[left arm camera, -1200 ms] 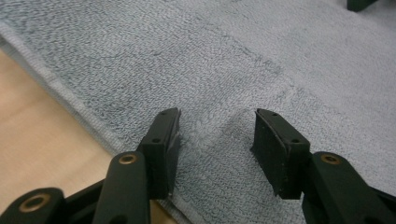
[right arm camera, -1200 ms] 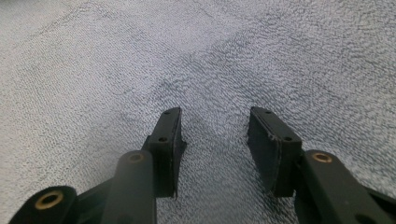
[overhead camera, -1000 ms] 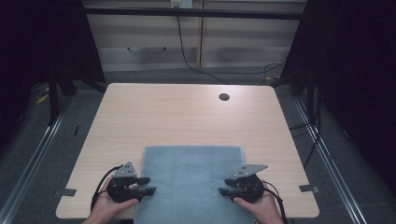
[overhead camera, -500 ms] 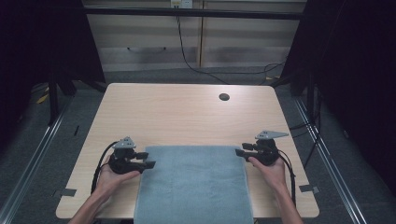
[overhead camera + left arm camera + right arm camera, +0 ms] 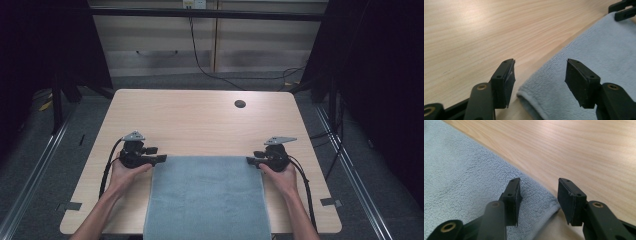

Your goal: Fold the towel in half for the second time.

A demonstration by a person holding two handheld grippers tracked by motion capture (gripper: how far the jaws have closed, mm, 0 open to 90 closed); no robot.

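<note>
From above, you have one blue towel (image 5: pixel 207 197) lying flat between your two tongs: left gripper (image 5: pixel 159 159) at its far left corner, right gripper (image 5: pixel 251 161) at its far right. In the left gripper view, the jaws, just opening, stand wide and the corner (image 5: pixel 534 96) lies between them, unpinched. In the right gripper view, they gape over the other corner (image 5: pixel 549 203).

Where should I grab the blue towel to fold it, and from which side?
Take the blue towel by its two far corners, which lie flat on the table with bare wood beyond them. The left tool and right tool each already straddle a corner with jaws open; the left's have just been opening. Come in low from the outer sides, one jaw sliding under the edge.
</note>
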